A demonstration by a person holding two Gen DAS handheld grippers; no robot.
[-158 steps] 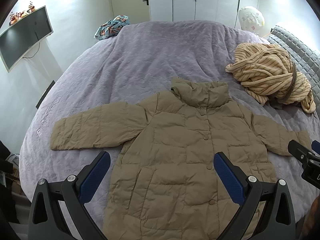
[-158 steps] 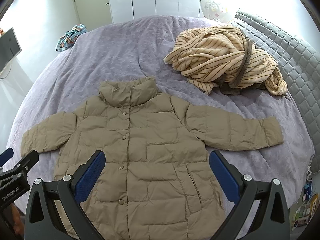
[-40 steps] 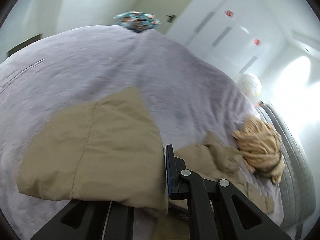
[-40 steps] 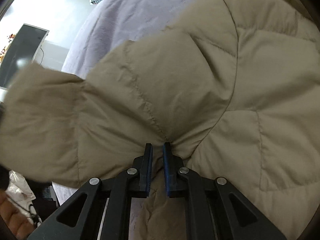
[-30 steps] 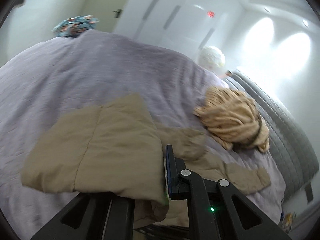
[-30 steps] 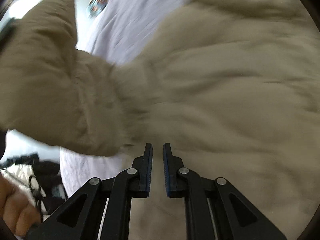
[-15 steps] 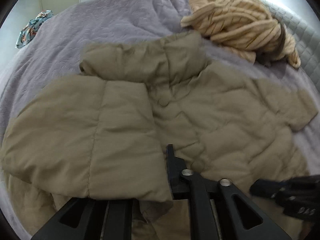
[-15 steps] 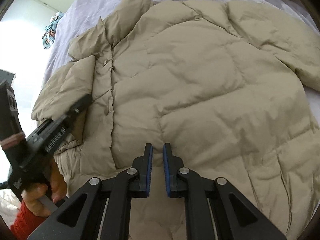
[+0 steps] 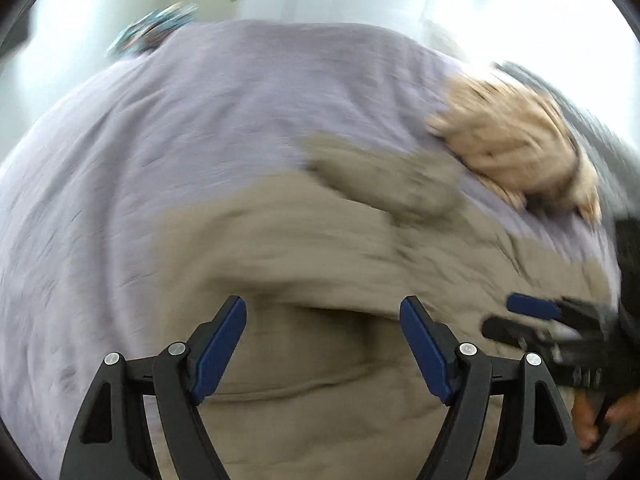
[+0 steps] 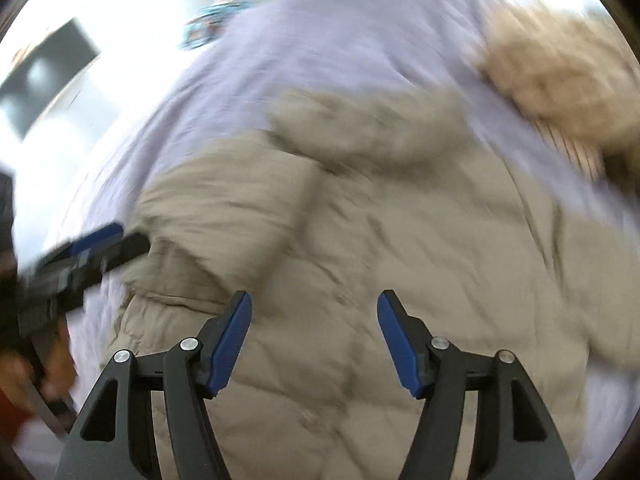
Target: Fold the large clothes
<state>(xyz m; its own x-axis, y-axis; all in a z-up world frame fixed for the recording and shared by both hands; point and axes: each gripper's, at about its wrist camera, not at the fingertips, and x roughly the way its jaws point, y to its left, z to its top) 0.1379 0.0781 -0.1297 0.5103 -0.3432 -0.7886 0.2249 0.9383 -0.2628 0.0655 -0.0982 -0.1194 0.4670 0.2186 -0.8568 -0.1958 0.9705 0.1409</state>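
Observation:
A khaki puffer jacket (image 9: 320,264) lies on the purple bed (image 9: 200,100), its left sleeve folded in over the body (image 10: 224,208). My left gripper (image 9: 323,340) is open and empty above the folded sleeve. My right gripper (image 10: 314,334) is open and empty above the jacket's front (image 10: 400,240). Each gripper shows at the edge of the other's view: the right gripper in the left wrist view (image 9: 532,316), the left gripper in the right wrist view (image 10: 104,244). Both views are blurred by motion.
A striped beige garment (image 9: 516,144) lies bunched at the bed's right, also in the right wrist view (image 10: 560,80). A patterned cloth (image 9: 156,32) lies at the far edge. A dark screen (image 10: 44,76) hangs on the left wall. Grey padded headboard (image 9: 592,120) at right.
Both grippers have opened. The left one has let go of the sleeve, which now lies folded over the jacket body. Both views have tilted up towards the bed's far side.

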